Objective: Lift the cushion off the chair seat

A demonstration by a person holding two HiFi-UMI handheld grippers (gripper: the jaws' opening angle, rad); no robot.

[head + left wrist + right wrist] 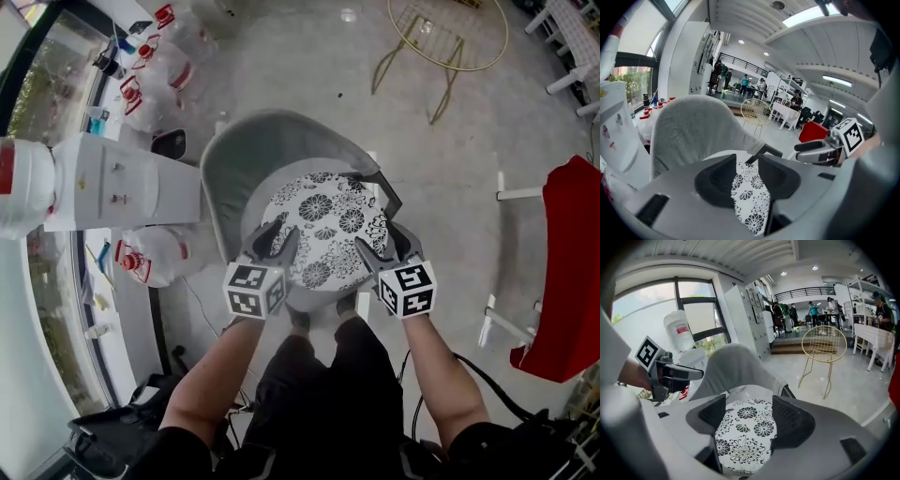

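A round cushion with black flowers on white lies on the seat of a grey upholstered chair. My left gripper hangs over the cushion's near left edge, jaws apart. In the left gripper view the cushion shows in the narrow gap between the pads, which do not press on it. My right gripper is over the near right edge. Its jaws stand wider, and the cushion fills the space below them. The chair back rises behind.
A white water dispenser and several large water bottles stand left of the chair. A gold wire chair is beyond it on the floor. A red chair stands at the right. The person's legs are right in front of the seat.
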